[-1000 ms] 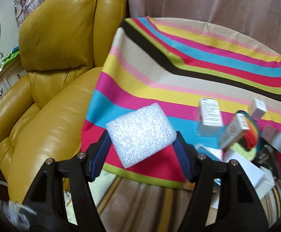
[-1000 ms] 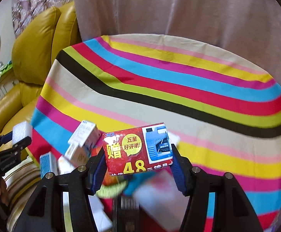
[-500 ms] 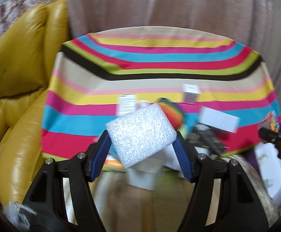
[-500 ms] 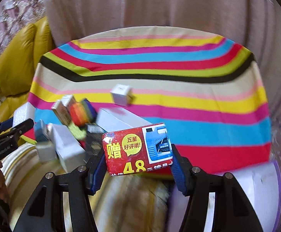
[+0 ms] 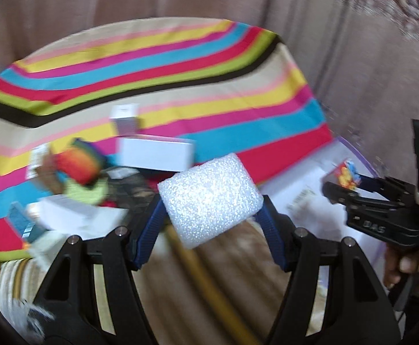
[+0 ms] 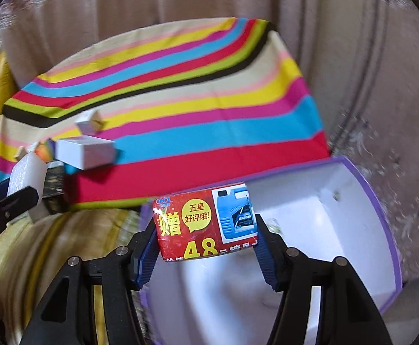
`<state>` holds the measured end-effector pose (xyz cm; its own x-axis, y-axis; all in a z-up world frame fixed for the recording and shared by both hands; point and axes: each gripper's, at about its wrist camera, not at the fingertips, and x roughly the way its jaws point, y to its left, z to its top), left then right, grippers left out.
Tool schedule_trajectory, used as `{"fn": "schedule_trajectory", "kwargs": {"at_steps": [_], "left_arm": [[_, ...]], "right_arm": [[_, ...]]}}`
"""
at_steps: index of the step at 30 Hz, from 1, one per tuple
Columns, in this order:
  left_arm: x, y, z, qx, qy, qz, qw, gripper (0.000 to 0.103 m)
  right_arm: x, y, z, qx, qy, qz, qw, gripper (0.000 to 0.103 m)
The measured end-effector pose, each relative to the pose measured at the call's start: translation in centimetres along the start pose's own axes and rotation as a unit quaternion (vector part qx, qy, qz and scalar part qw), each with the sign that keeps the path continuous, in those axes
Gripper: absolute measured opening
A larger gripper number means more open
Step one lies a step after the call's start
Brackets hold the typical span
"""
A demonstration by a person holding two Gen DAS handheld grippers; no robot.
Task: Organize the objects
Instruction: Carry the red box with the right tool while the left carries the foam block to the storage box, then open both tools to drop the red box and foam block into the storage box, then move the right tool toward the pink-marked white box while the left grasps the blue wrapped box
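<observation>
My left gripper (image 5: 209,218) is shut on a white foam block (image 5: 208,198) and holds it in the air in front of the striped table (image 5: 180,80). My right gripper (image 6: 206,230) is shut on a red packet (image 6: 205,225) printed with a blue jug and "48". It hangs over the open white box with a purple rim (image 6: 382,212) beside the table. The right gripper also shows in the left wrist view (image 5: 350,184), and the foam block also shows in the right wrist view (image 6: 26,174).
Several small boxes lie in a heap at the table's near left: a long white box (image 5: 156,155), a small white cube (image 5: 124,118), a rainbow-coloured thing (image 5: 80,158). Pink curtains (image 6: 180,3) hang behind. A striped rug (image 5: 224,281) covers the floor below.
Both grippers have swung to the right with their loads. The yellow armchair has left the left wrist view. The white box with the purple rim has come under the right gripper.
</observation>
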<state>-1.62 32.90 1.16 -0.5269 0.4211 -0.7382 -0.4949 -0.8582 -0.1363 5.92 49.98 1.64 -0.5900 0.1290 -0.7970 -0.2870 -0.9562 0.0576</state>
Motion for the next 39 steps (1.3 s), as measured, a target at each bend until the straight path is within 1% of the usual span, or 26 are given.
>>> {"fn": "schedule_trajectory", "kwargs": {"at_steps": [6,11,12,14,16,19,22,27,30,33,36,39], "left_arm": [[2.3,-3.8,0.2,0.036,0.034,-0.062,0.9969,0.069],[3.7,-6.2,0.2,0.061,0.051,-0.097,0.9921,0.07],[3.9,-6.5,0.2,0.064,0.056,-0.108,0.9905,0.072],[4.2,-7.0,0.1,0.067,0.06,-0.12,0.9887,0.083],[3.9,-7.1,0.1,0.069,0.057,-0.121,0.9886,0.086],[3.6,-6.8,0.1,0.065,0.05,-0.119,0.9895,0.087],[3.2,-6.2,0.1,0.057,0.041,-0.107,0.9918,0.088],[2.5,-4.4,0.2,0.038,0.027,-0.084,0.9954,0.089],[1.9,-2.5,0.1,0.009,0.021,-0.069,0.9973,0.089],[1.2,-0.2,0.0,-0.034,0.0,-0.051,0.9981,0.089],[0.1,1.8,-0.2,-0.057,-0.015,-0.042,0.9974,0.089],[-0.9,3.7,-0.5,-0.067,-0.021,-0.029,0.9971,0.089]], "right_arm": [[0.3,-2.7,-1.5,0.027,0.017,-0.034,0.999,0.061],[0.1,-3.7,-1.8,0.04,0.018,-0.059,0.997,0.062],[0.0,-4.0,-1.8,0.045,0.018,-0.063,0.997,0.062],[-0.2,-4.4,-1.8,0.05,0.018,-0.073,0.996,0.066],[-0.1,-4.7,-1.8,0.053,0.017,-0.082,0.995,0.073],[-0.4,-4.7,-1.8,0.05,0.013,-0.094,0.994,0.078],[-0.5,-4.3,-1.7,0.043,0.01,-0.104,0.994,0.083],[-0.9,-3.6,-1.5,0.034,0.004,-0.112,0.993,0.083],[-0.9,-3.2,-1.3,0.028,0.0,-0.12,0.992,0.084],[-1.1,-2.8,-1.2,0.023,-0.004,-0.124,0.992,0.084],[-1.1,-2.3,-1.1,0.016,-0.003,-0.122,0.992,0.084],[-1.0,-1.6,-1.0,0.008,-0.001,-0.12,0.993,0.084]]}}
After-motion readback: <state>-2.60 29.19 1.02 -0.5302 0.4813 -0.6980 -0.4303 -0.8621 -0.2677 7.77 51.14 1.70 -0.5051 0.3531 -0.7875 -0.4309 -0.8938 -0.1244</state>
